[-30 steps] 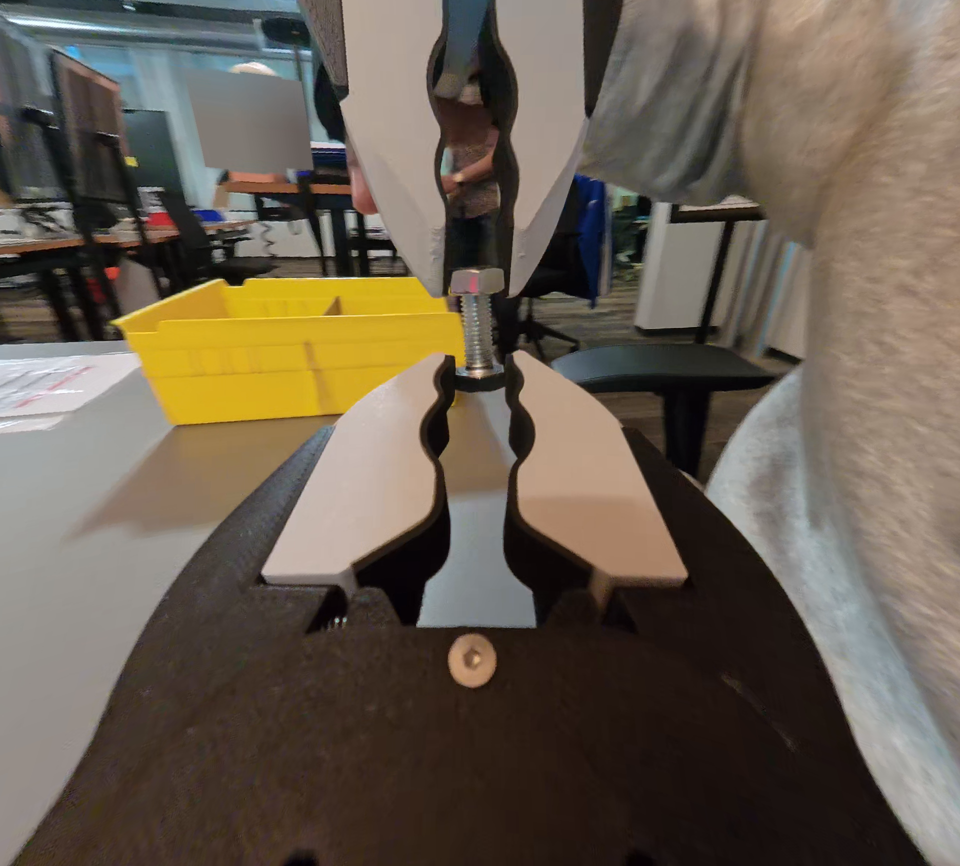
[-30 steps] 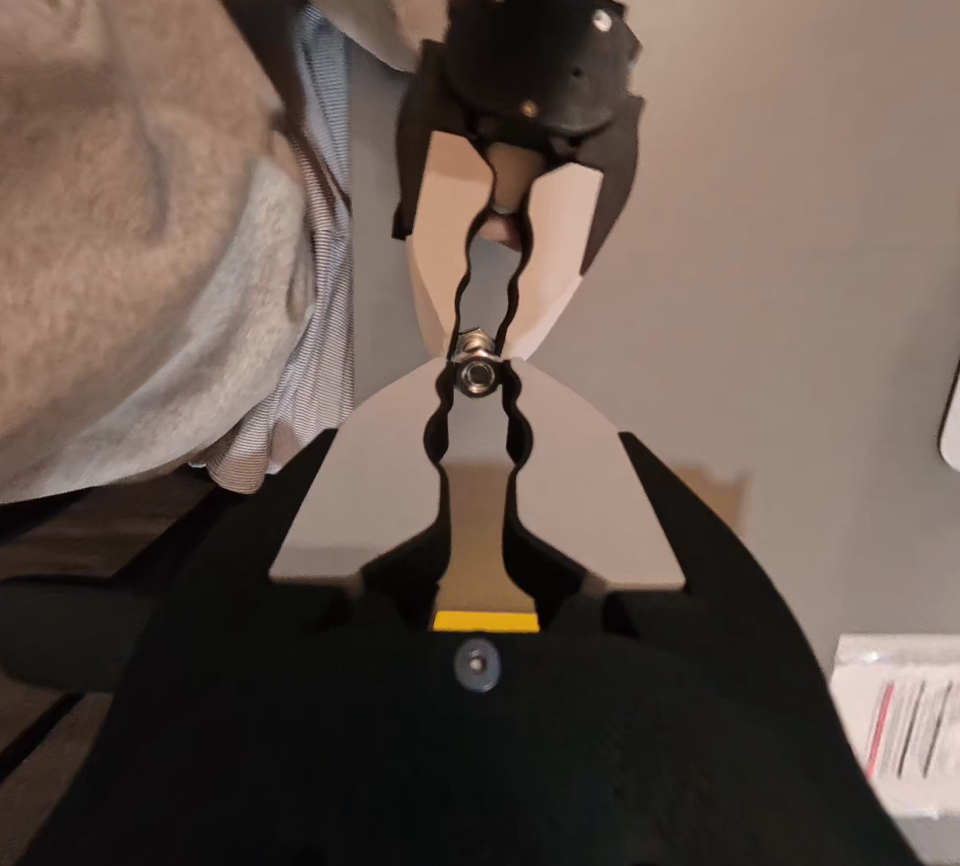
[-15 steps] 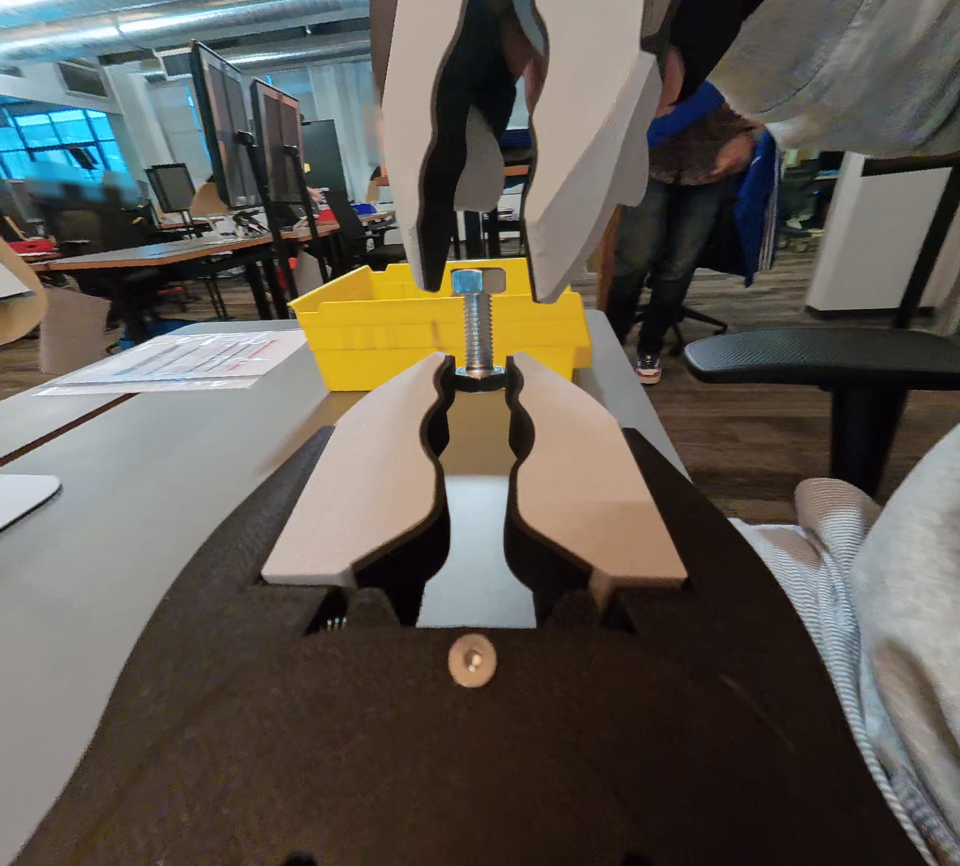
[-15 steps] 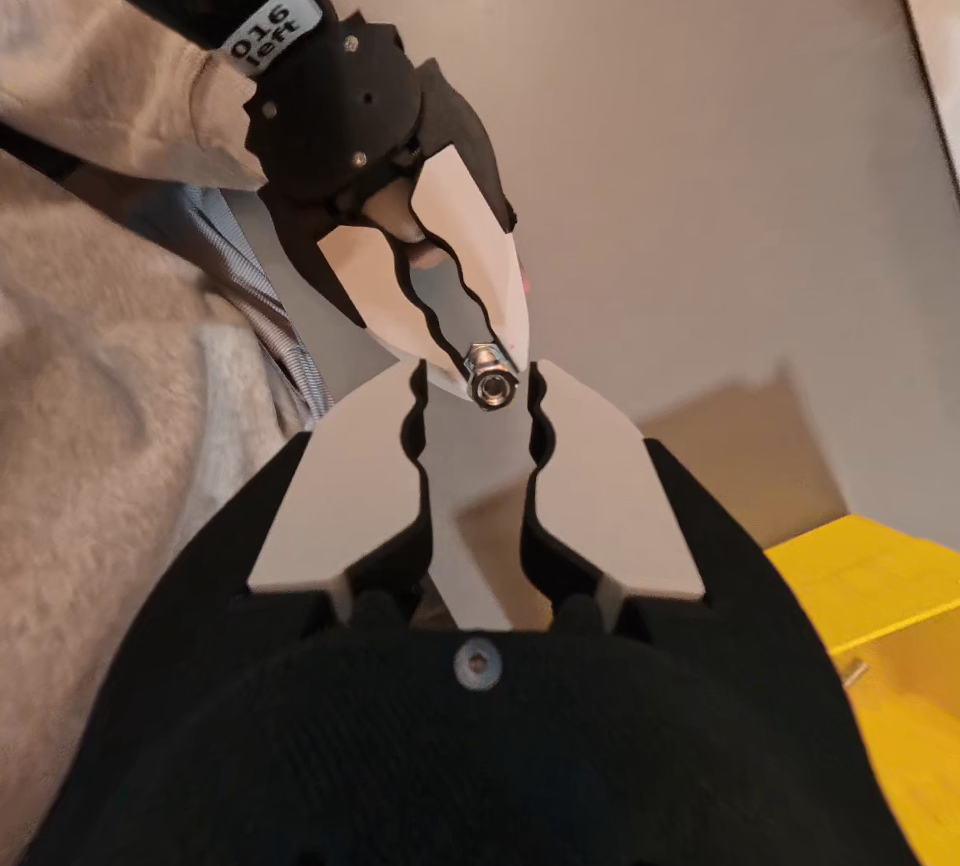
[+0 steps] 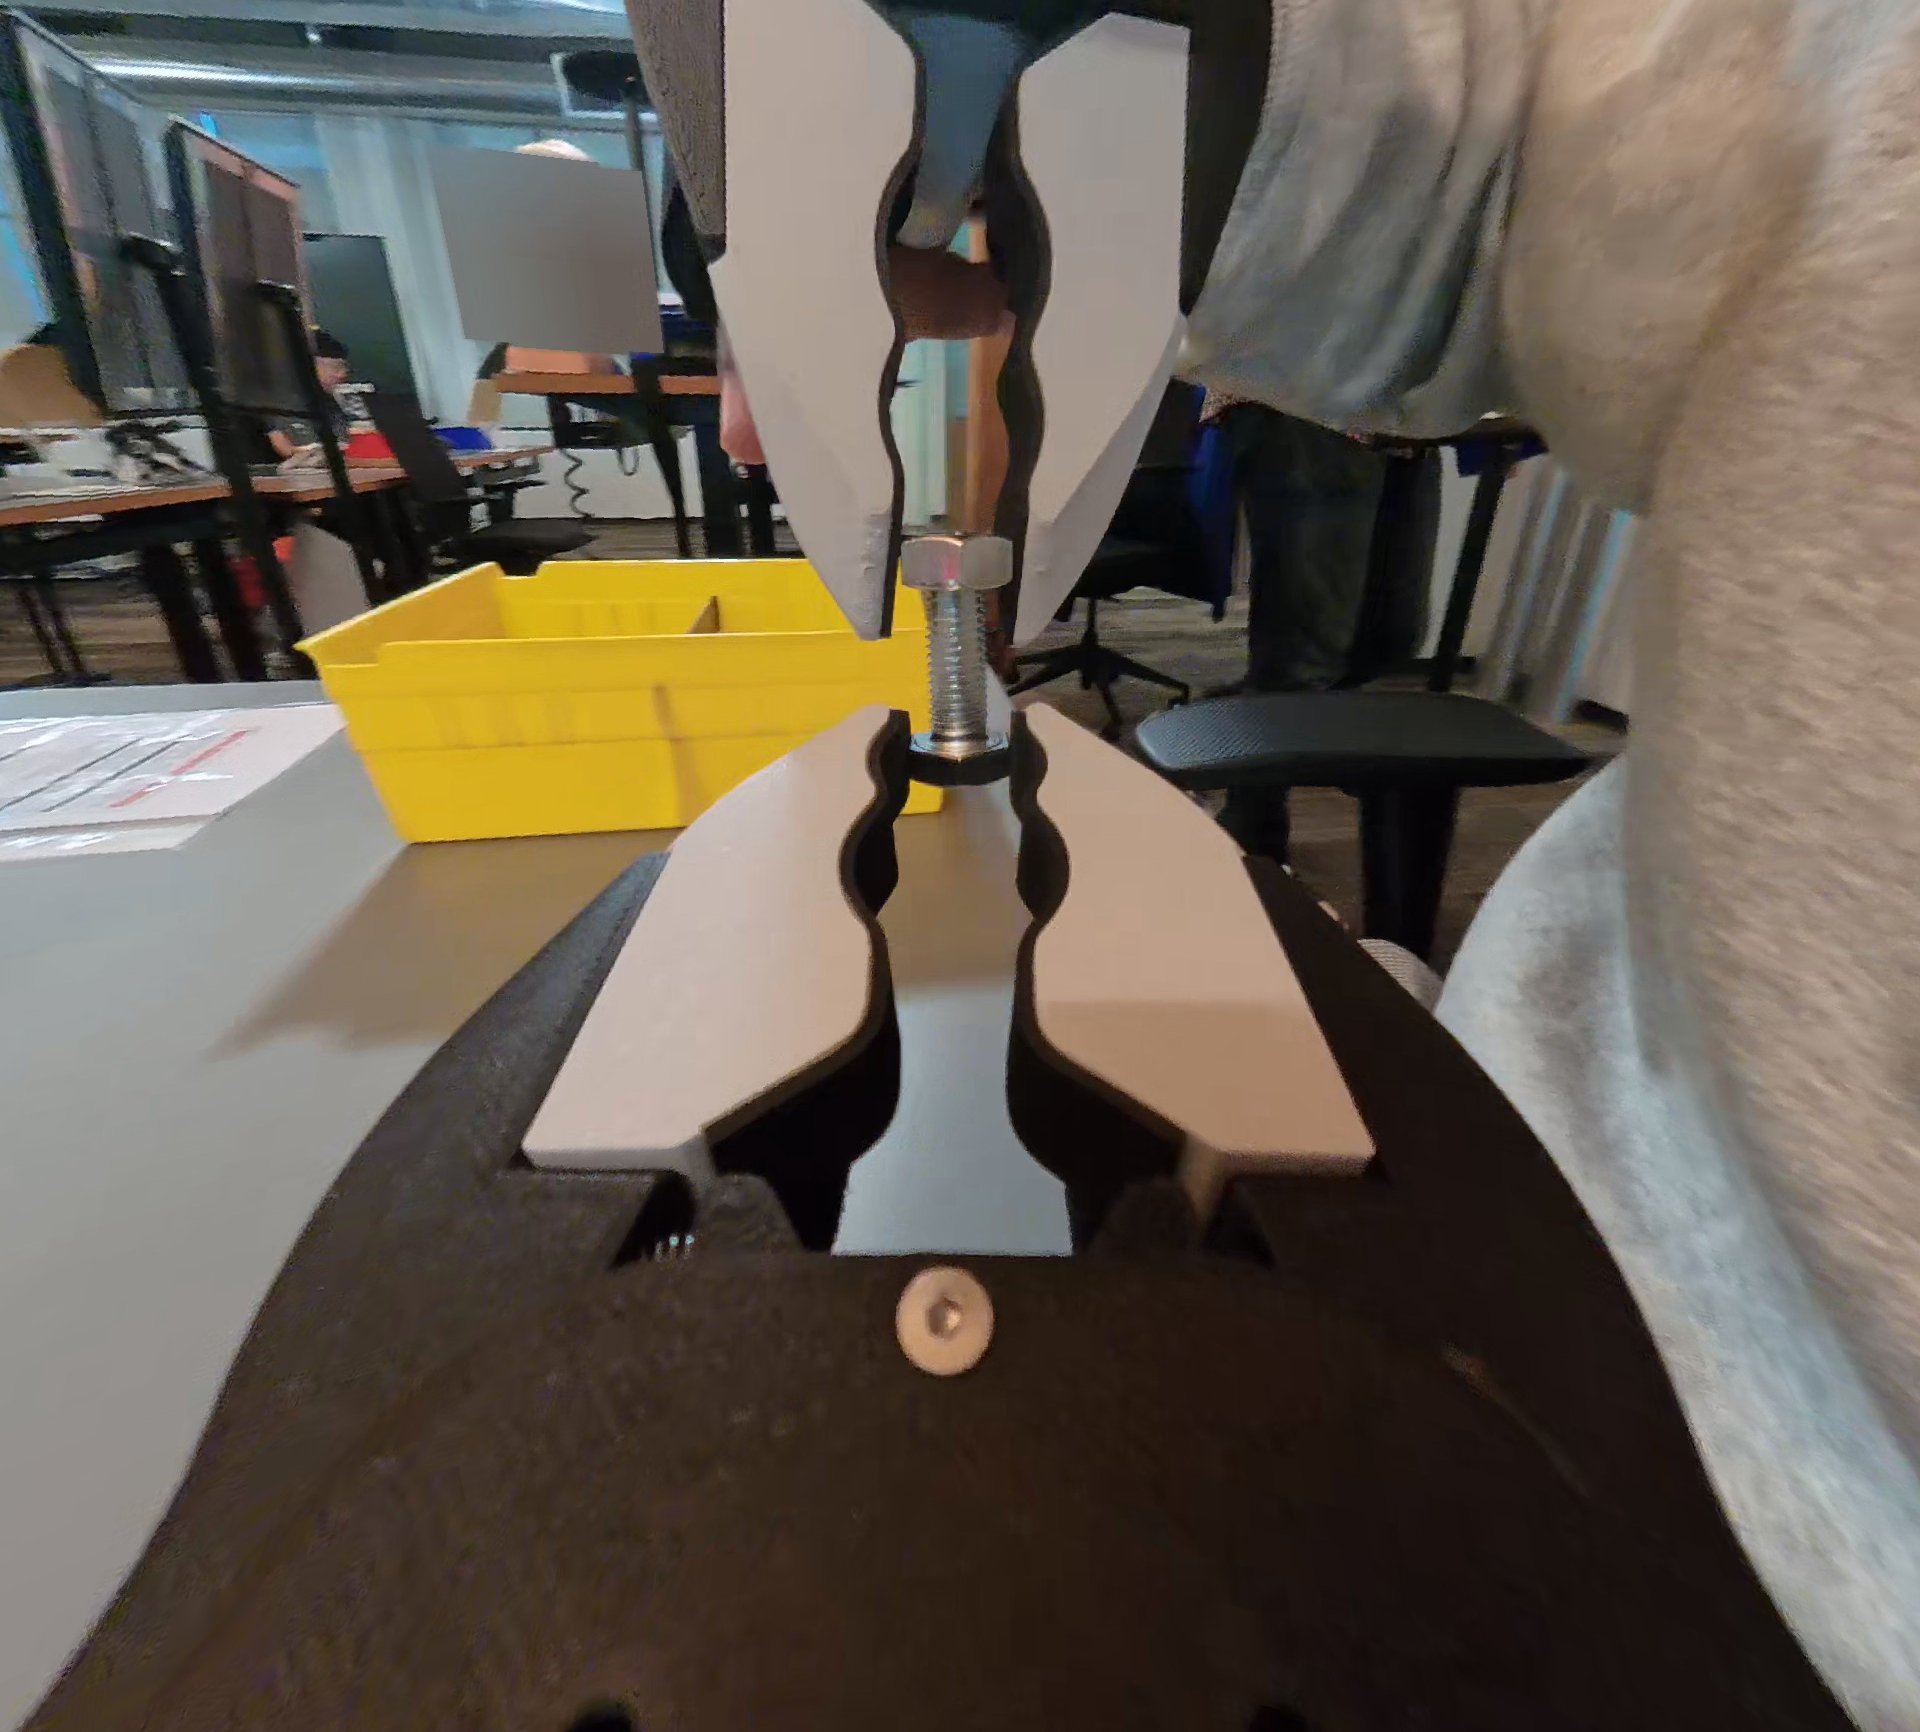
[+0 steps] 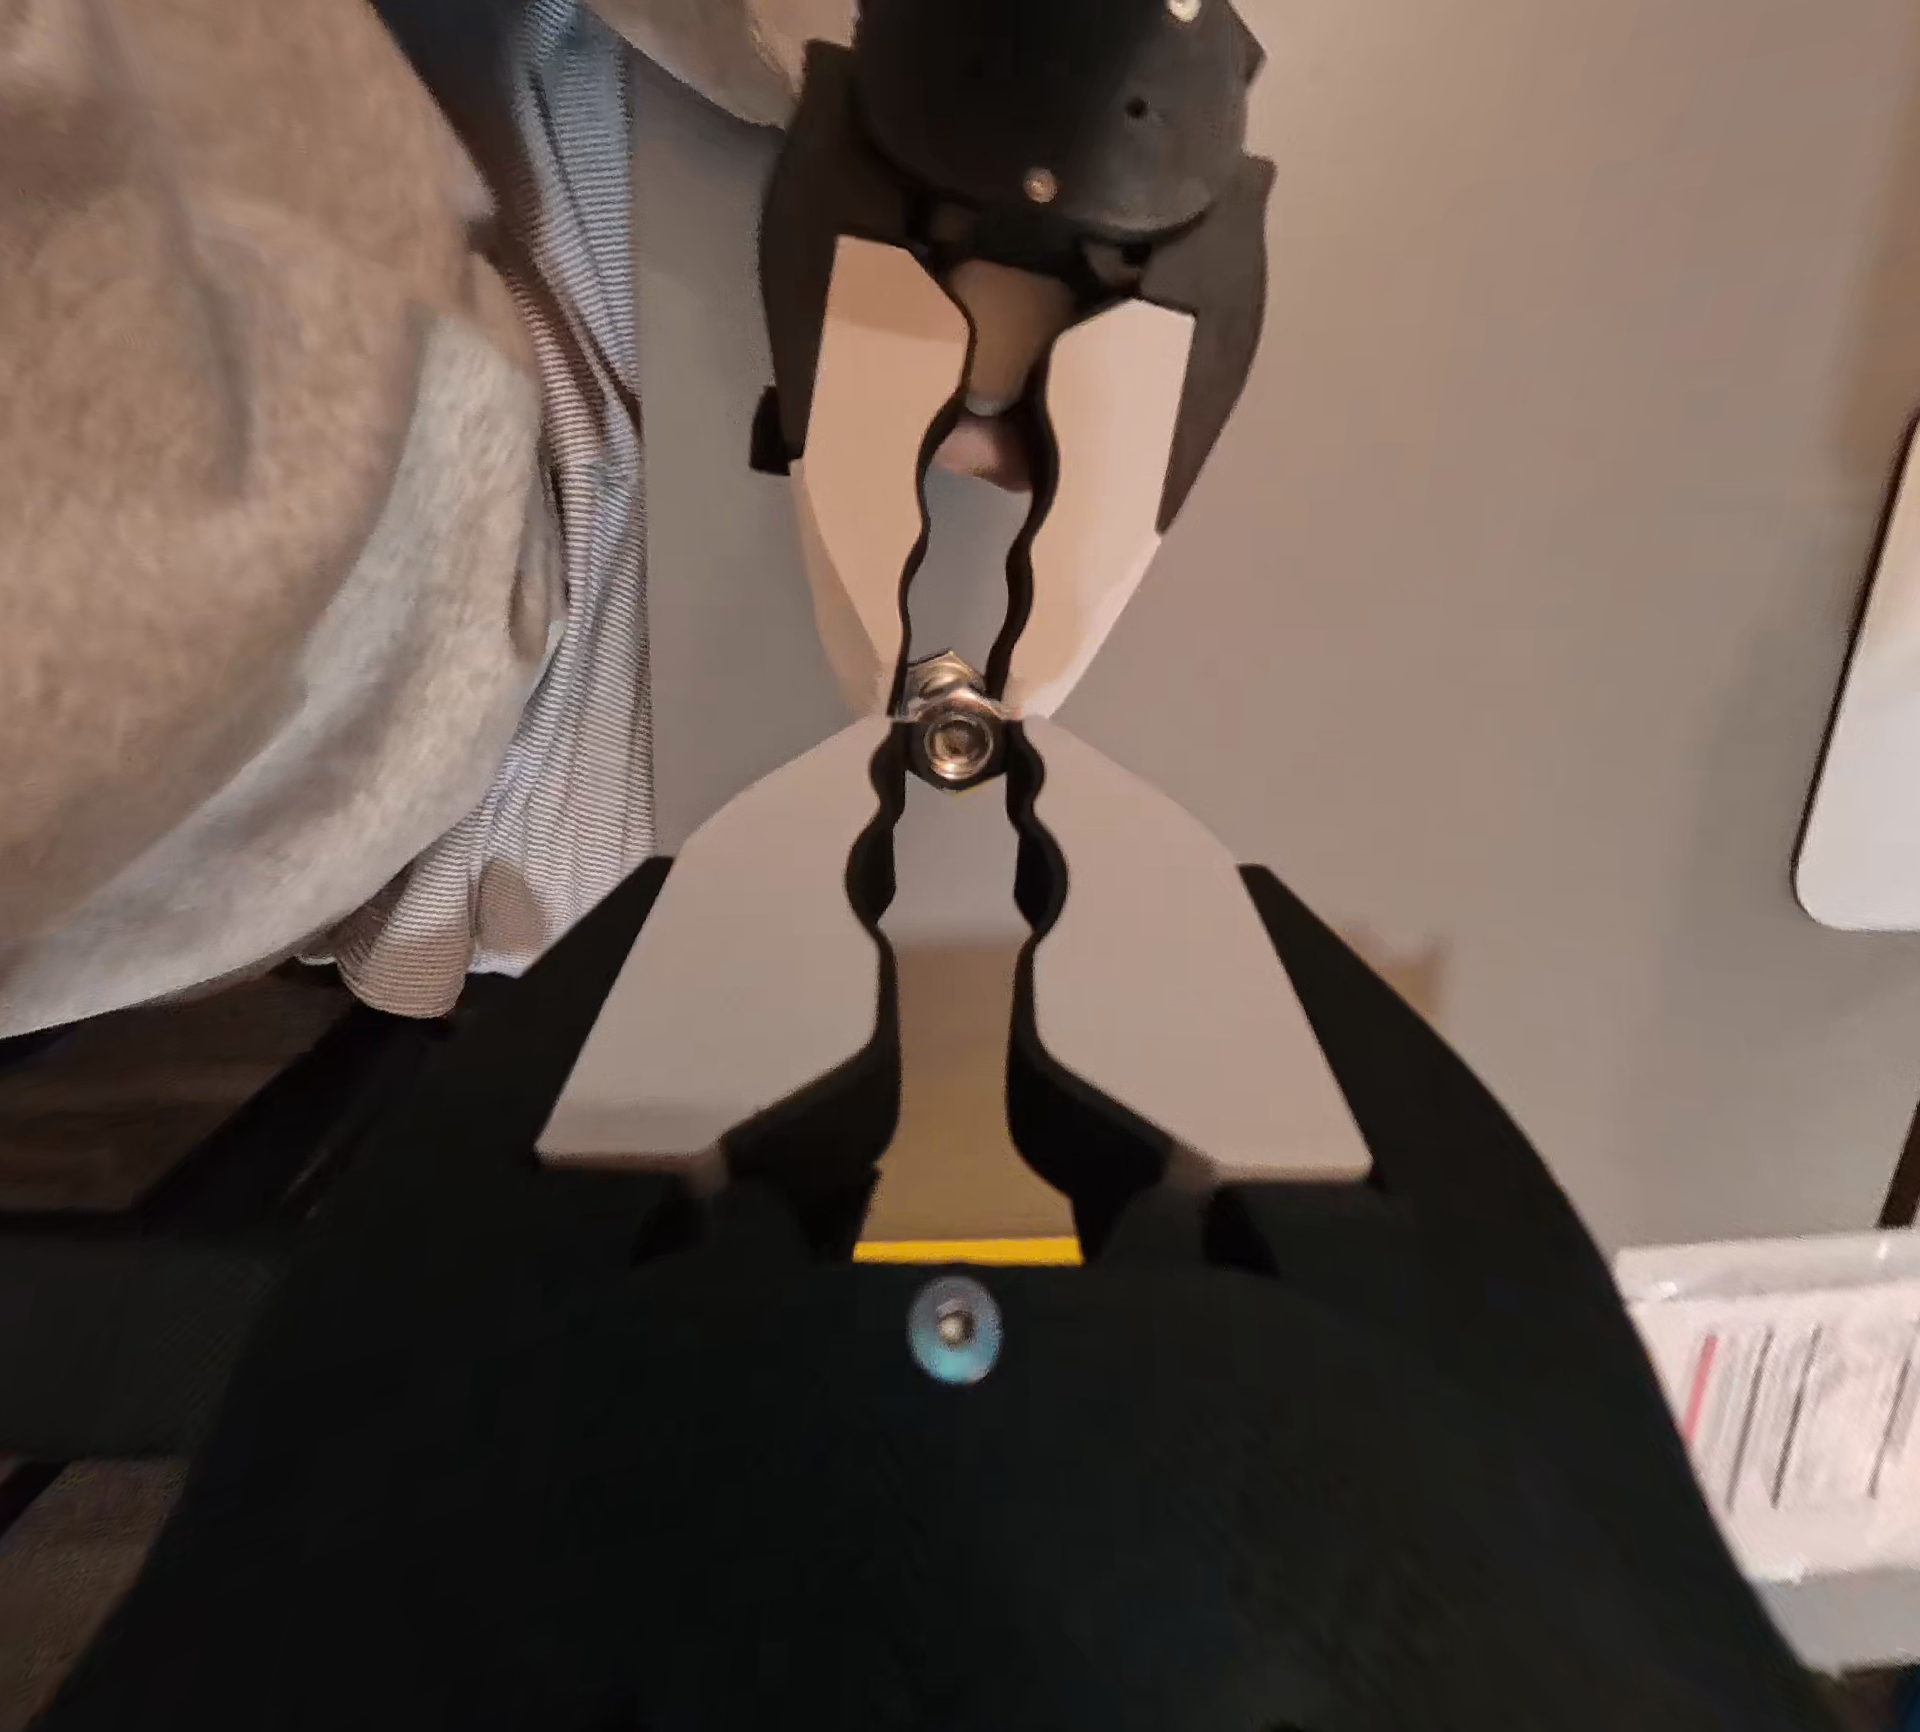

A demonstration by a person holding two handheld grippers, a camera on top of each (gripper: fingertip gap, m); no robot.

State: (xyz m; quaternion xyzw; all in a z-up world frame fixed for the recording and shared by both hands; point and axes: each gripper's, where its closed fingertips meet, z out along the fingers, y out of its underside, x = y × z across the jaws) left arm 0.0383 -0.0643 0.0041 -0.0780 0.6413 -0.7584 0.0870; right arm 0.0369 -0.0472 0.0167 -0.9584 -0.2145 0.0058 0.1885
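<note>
A silver hex bolt (image 5: 956, 643) stands upright above the grey table (image 5: 156, 1007). Its lower end is threaded into a dark nut (image 5: 956, 747). My left gripper (image 5: 956, 740) is shut on the nut at its fingertips. My right gripper (image 5: 948, 617) comes down from above and is shut on the bolt's head. In the right wrist view the bolt's head (image 6: 951, 745) shows end-on between the tips of my right gripper (image 6: 951, 747). The nut (image 6: 938, 688) sits just beyond it in my left gripper (image 6: 948, 695), which points back toward the camera.
A yellow divided bin (image 5: 623, 706) stands on the table behind the bolt. Printed sheets (image 5: 114, 768) lie at the left. A black chair (image 5: 1351, 737) stands off the table's right edge. A person's grey sleeve (image 5: 1714, 747) fills the right side. Desks and monitors stand far behind. My left and right fingertips are right by each other.
Half a second ago my right gripper was open and turned aside, clear of the bolt. It has swung back and shut on the bolt's head, as it was one second ago. The left gripper kept the nut.
</note>
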